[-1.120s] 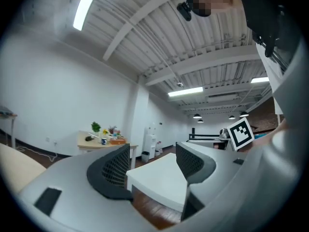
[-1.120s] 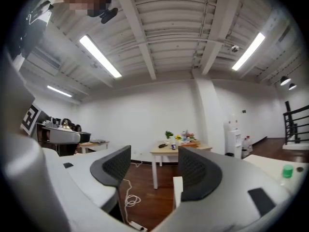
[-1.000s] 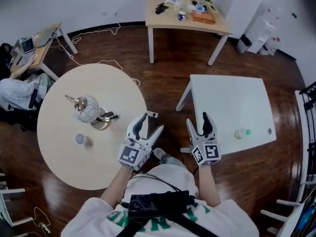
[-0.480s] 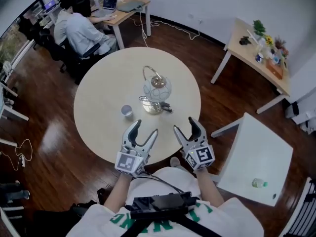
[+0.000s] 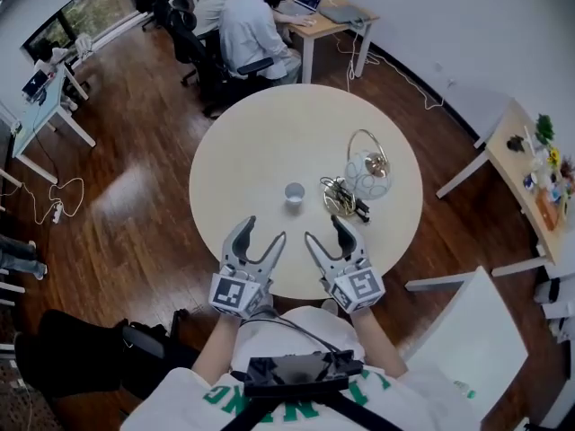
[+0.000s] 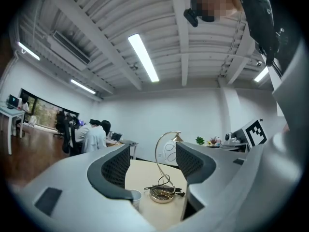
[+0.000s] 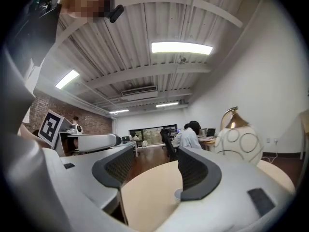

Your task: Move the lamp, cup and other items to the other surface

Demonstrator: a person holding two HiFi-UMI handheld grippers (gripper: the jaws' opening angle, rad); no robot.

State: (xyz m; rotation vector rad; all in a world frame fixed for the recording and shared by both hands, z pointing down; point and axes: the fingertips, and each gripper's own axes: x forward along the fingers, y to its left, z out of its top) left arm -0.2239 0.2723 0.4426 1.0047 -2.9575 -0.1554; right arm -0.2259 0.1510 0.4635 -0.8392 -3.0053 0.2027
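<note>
A lamp (image 5: 368, 173) with a white globe shade and a brass arc stands on the round beige table (image 5: 243, 142), its brass base (image 5: 341, 200) wrapped in coiled cable. A small cup (image 5: 294, 192) sits just left of the base. My left gripper (image 5: 261, 233) and right gripper (image 5: 325, 232) hover side by side over the table's near edge, both open and empty. The right one's jaws have just been closing a little. The left gripper view shows its gripper (image 6: 153, 166) framing the lamp (image 6: 169, 151) and the cup (image 6: 135, 196). In the right gripper view the globe (image 7: 239, 146) is at the right.
People sit at a desk (image 5: 337, 12) beyond the round table, with office chairs (image 5: 193, 43) beside them. A white table (image 5: 476, 348) stands at the lower right, a wooden table with plants (image 5: 530, 164) at the far right. A dark bag (image 5: 81, 362) lies on the floor at lower left.
The view has swung from the white table round to the round table. Both grippers now sit over its near edge, facing the lamp and cup, still with nothing between their jaws.
</note>
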